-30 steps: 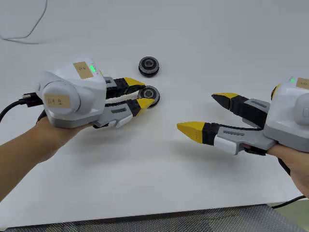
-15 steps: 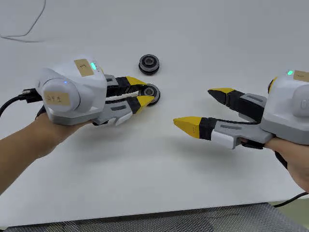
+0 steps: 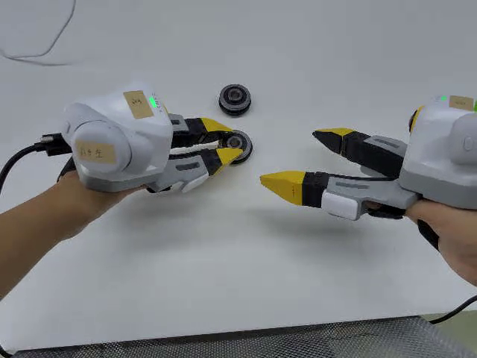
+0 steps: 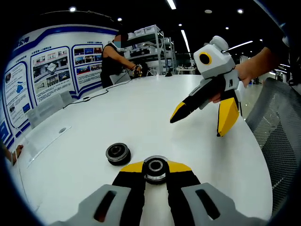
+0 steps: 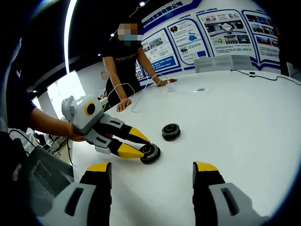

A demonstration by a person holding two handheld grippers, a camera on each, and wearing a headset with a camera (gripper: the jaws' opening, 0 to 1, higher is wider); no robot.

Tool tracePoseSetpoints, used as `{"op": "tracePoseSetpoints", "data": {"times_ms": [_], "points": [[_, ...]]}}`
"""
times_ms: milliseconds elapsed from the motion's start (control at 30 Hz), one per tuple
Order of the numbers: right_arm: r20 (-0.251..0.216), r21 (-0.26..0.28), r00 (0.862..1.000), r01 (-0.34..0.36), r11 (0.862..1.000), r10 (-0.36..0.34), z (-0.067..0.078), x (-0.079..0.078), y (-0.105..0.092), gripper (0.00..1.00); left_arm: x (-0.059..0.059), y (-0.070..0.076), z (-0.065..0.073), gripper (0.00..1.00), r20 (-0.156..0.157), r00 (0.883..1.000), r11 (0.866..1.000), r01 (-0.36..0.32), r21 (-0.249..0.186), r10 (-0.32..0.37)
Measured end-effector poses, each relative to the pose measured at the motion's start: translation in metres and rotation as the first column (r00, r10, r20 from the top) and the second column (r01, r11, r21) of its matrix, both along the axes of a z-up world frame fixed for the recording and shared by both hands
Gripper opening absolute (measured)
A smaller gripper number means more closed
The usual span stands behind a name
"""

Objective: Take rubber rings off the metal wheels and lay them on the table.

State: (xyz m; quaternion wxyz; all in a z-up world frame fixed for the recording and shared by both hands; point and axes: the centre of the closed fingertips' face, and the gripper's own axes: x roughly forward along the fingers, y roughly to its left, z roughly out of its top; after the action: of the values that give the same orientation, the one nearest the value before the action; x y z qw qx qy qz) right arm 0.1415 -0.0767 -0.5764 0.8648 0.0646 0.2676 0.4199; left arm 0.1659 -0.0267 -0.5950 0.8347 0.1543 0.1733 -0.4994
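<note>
Wheel (image 3: 238,143) flat on the white table (image 3: 223,253), dark outside with a metal hub, caught between the yellow tips of the left gripper (image 3: 226,140), jaws drawn in tight against it (both tips touching its sides in the left gripper view). Second wheel (image 3: 235,98) just beyond, loose on the tabletop, near the first but apart from it. Right gripper (image 3: 298,158) off to the right, well apart from both wheels, raised above the table, jaws spread wide with nothing between them, tips pointing toward the clamped wheel. Left hand (image 3: 82,201) and right hand (image 3: 447,231) behind the gripper bodies. Thin cable (image 3: 45,56) curling over the far left of the table. Farther off in the right gripper view, standing person (image 5: 123,61) with one hand on the table, poster boards (image 5: 211,28) on the wall behind.
</note>
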Motion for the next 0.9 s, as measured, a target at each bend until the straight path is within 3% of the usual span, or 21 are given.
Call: {"op": "tracePoseSetpoints", "data": {"times_ms": [233,367,467,567,900], "points": [[-0.003,0.003,1.000,-0.004,1.000,0.004,0.000,0.000,0.001,0.71,-0.001,0.001,-0.002,0.18,-0.028,1.000,1.000,0.000,-0.003,0.000],[-0.001,0.004,1.000,-0.002,1.000,0.002,0.000,0.001,0.001,0.71,-0.004,-0.002,-0.003,0.16,-0.013,0.999,0.999,0.032,0.019,-0.032],[-0.001,0.010,1.000,0.002,1.000,-0.002,0.001,0.003,0.002,0.71,-0.001,-0.001,-0.003,0.16,-0.036,0.999,1.000,0.023,0.012,-0.023],[-0.002,0.015,1.000,0.002,1.000,-0.002,0.001,0.004,0.003,0.71,-0.002,-0.001,-0.004,0.16,-0.032,0.999,0.999,0.033,0.018,-0.032],[-0.047,0.080,0.998,-0.047,0.996,0.051,0.000,0.009,0.024,0.71,0.003,0.000,-0.007,0.14,-0.030,0.998,0.997,0.057,0.054,-0.055]]}}
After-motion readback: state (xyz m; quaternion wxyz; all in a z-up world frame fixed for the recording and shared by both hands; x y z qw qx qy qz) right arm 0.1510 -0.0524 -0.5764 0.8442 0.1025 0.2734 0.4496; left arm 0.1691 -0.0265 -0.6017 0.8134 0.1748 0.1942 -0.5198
